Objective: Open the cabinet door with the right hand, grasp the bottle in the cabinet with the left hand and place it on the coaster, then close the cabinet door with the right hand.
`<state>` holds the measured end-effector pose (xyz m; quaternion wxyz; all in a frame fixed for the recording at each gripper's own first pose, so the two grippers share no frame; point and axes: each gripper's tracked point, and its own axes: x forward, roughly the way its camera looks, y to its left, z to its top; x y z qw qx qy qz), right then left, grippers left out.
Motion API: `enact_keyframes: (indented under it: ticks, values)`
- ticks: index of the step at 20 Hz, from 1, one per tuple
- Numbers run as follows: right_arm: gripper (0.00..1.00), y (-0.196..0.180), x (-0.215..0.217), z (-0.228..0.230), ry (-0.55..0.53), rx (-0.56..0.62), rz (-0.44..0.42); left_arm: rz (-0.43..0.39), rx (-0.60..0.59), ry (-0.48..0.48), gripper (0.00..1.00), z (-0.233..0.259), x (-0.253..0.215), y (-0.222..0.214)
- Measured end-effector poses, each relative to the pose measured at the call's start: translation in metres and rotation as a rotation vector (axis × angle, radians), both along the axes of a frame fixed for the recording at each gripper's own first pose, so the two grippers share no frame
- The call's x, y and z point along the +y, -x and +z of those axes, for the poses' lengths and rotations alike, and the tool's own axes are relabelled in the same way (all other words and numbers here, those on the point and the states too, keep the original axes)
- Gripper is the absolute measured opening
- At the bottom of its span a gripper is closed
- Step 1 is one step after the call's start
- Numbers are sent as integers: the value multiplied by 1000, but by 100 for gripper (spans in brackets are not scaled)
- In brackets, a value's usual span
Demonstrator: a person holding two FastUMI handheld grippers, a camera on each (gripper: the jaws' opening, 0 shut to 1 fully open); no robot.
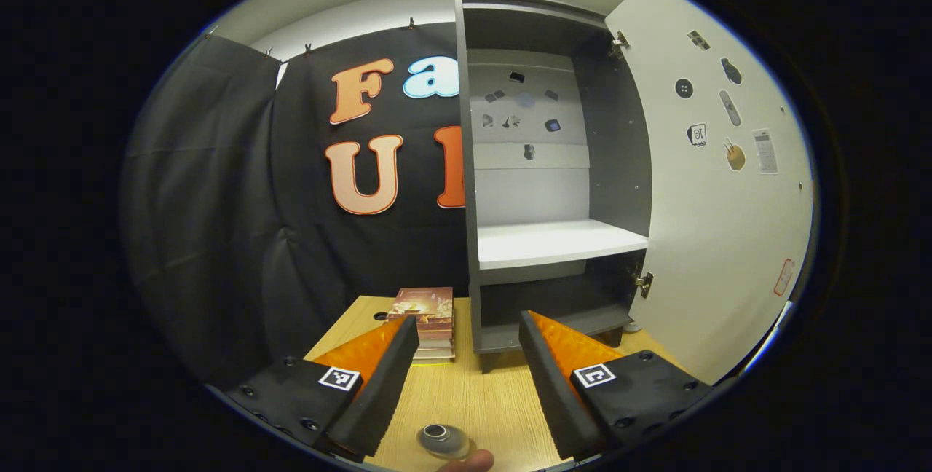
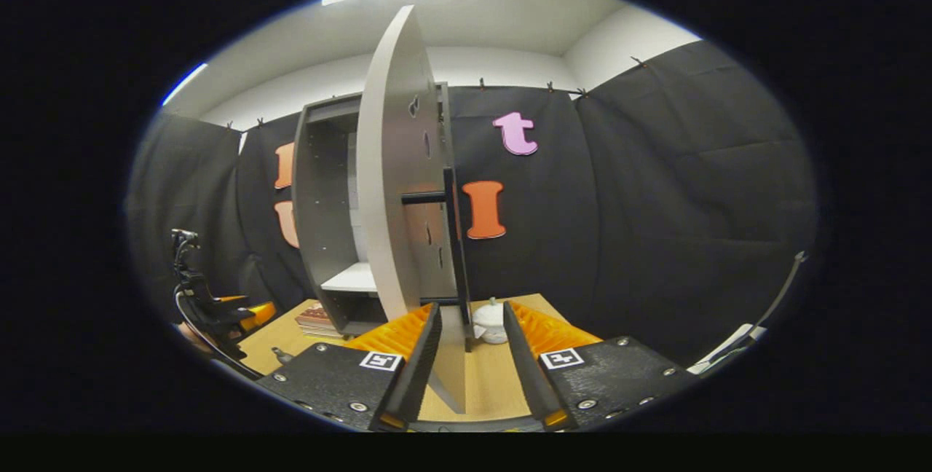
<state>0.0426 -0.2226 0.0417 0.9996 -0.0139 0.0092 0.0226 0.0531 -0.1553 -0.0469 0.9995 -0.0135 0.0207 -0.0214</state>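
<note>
The bottle (image 1: 444, 441) stands upright on the worktop (image 1: 473, 392), seen from above in my left gripper view, its cap ringed and its body clear. It sits low between the fingers of my left gripper (image 1: 468, 326), which are spread wide apart and touch nothing. A fingertip (image 1: 466, 462) shows just below the bottle. I cannot make out a coaster under it.

Ahead of my left gripper stands the cabinet (image 1: 553, 166), dark grey, on short legs at the back of the worktop. Its white shelf (image 1: 557, 242) is bare. The pale back panel above carries small dark stickers. The door (image 1: 717, 188) is swung wide to the right on its hinges, and its inner face bears more stickers. Left of the cabinet a stack of books (image 1: 428, 323) lies flat on the worktop, just beside the cabinet's foot.

In my right gripper view, the door (image 2: 393, 188) is seen nearly edge-on, its lower edge standing between the fingers of my right gripper (image 2: 471, 312). The fingers are parted and I cannot tell whether either one touches the door. A dark handle (image 2: 455, 253) runs down the door's outer face. Behind the fingers, a small white object (image 2: 490, 320) sits on the worktop. Far left in this view, my left gripper (image 2: 218, 312) hangs over the worktop's edge.
</note>
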Motion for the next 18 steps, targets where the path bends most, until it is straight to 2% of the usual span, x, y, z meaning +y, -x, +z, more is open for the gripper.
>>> enact_keyframes:
  ticks: [1,3,4,6,8,9,11,12,15,17,18]
  values:
    - [55,-2,6,-1,2,1,9,-1,-4,0,91,0,2,1]
    - [55,-6,18,-3,8,3,35,4,-4,-1,91,0,9,3]
    - [50,-5,26,-3,9,7,54,9,-3,1,91,-1,14,3]
    - [60,-7,44,-5,5,11,92,22,10,5,91,-6,24,5]
    - [50,-12,63,-8,7,12,127,36,21,9,91,-10,36,4]
    - [55,-15,71,-9,11,12,136,40,25,10,91,-12,41,4]
    - [58,-19,92,-10,12,16,178,57,29,10,91,-14,55,4]
    - [55,-21,103,-10,13,19,201,67,29,12,91,-15,62,4]
    - [56,-33,129,-16,6,22,256,99,38,26,91,-20,84,1]
    - [60,-44,146,-19,-12,30,282,117,39,39,91,-21,99,-2]
    - [66,-53,156,-21,-23,34,301,126,37,44,91,-20,106,-4]
